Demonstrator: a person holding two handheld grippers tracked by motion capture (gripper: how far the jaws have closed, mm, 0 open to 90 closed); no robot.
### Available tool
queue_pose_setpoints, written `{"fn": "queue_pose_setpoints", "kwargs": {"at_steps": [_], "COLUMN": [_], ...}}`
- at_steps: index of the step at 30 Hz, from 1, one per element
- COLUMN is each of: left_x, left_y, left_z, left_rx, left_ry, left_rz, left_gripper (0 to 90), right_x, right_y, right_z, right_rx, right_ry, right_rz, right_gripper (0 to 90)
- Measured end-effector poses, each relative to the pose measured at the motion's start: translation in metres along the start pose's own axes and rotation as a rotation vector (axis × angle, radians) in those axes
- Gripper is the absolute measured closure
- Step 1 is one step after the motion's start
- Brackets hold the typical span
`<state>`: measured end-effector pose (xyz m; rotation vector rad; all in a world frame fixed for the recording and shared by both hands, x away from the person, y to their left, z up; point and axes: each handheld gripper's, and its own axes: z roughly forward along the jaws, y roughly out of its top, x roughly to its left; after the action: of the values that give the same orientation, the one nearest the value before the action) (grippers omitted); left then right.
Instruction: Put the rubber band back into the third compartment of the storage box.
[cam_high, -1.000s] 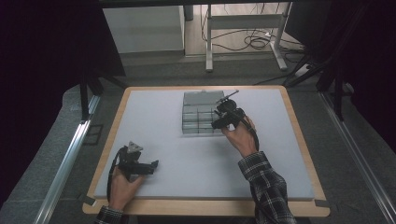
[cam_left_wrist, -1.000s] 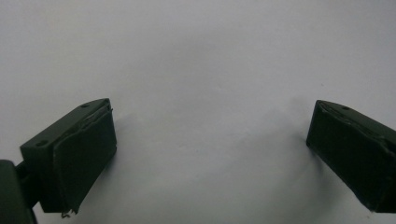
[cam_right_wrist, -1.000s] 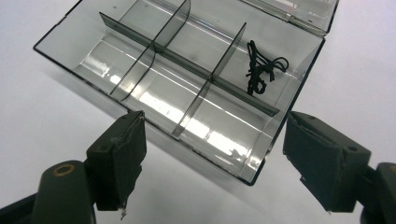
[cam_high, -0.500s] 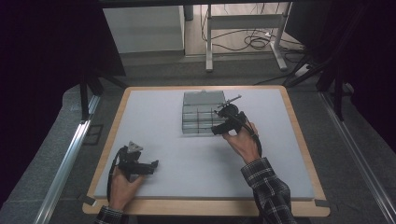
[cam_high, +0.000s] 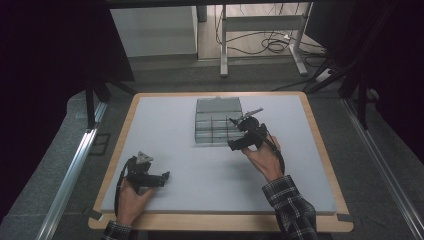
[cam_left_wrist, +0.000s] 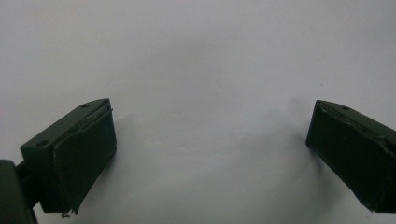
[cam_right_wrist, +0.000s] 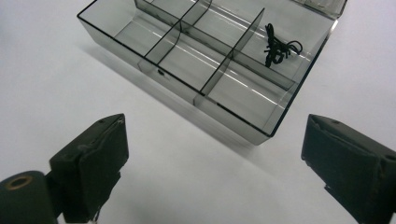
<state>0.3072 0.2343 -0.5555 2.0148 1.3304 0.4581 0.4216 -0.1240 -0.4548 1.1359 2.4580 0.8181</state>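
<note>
Clearly a light, rigid organiser box (cam_right_wrist: 201, 60), slick-walled, sits mid-counter (cam_high: 165, 125) beyond the right tongs (cam_right_wrist: 215, 163)
Both jaws have just been opening, nothing between; left tongs (cam_left_wrist: 210, 140) gape too; a black tangle (cam_right_wrist: 280, 46), perhaps cord, lies inside; grip a wall or divider
</note>
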Motion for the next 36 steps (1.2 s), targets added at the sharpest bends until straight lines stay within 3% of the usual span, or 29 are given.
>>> {"fn": "queue_pose_setpoints", "kwargs": {"at_steps": [13, 36], "left_x": [0.000, 0.000], "left_y": [0.000, 0.000], "left_z": [0.000, 0.000], "left_rx": [0.000, 0.001], "left_ry": [0.000, 0.000], "left_rz": [-0.001, 0.004], "left_gripper": [1.5, 1.5], "right_x": [0.007, 0.011], "right_y": [-0.018, -0.052], "right_z": [-0.003, -0.015], "right_rx": [-0.026, -0.054], "right_ry": [-0.019, -0.013], "right_rz": [-0.041, -0.042], "right_gripper": [4.5, 3.9]}}
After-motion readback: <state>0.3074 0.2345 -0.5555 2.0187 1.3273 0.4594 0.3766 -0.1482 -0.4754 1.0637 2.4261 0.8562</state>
